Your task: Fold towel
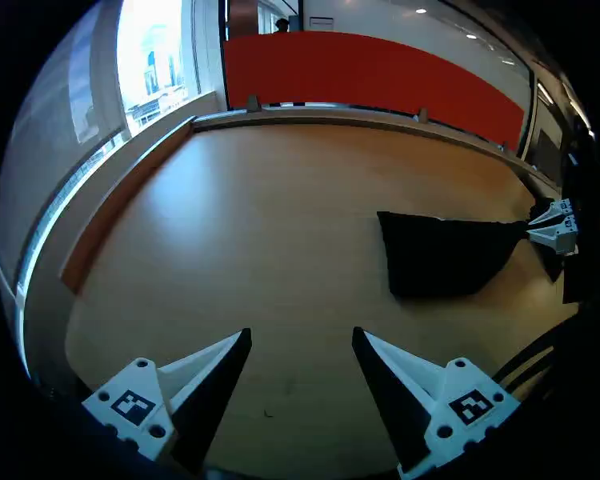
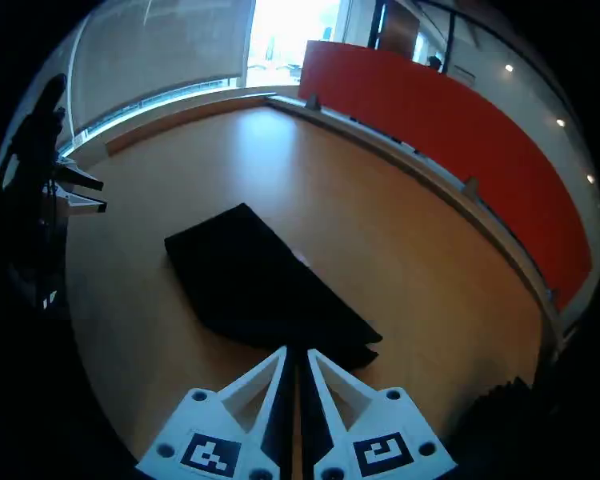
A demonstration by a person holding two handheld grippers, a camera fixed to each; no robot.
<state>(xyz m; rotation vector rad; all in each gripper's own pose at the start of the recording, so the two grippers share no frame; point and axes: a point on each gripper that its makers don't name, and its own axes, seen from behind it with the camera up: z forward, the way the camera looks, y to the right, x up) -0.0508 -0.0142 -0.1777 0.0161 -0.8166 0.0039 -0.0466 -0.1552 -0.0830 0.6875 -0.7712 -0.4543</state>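
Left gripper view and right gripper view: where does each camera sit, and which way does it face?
Left gripper view: on the left gripper, facing across the table toward the red panel; its open fingers show below.
Right gripper view: on the right gripper, looking down its own fingers, shut on the towel; the left gripper shows far left.
Shared: towel, table, red panel, window.

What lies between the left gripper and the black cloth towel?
Nothing: in the left gripper view, bare light-brown wooden tabletop runs from the left gripper to the black cloth towel.
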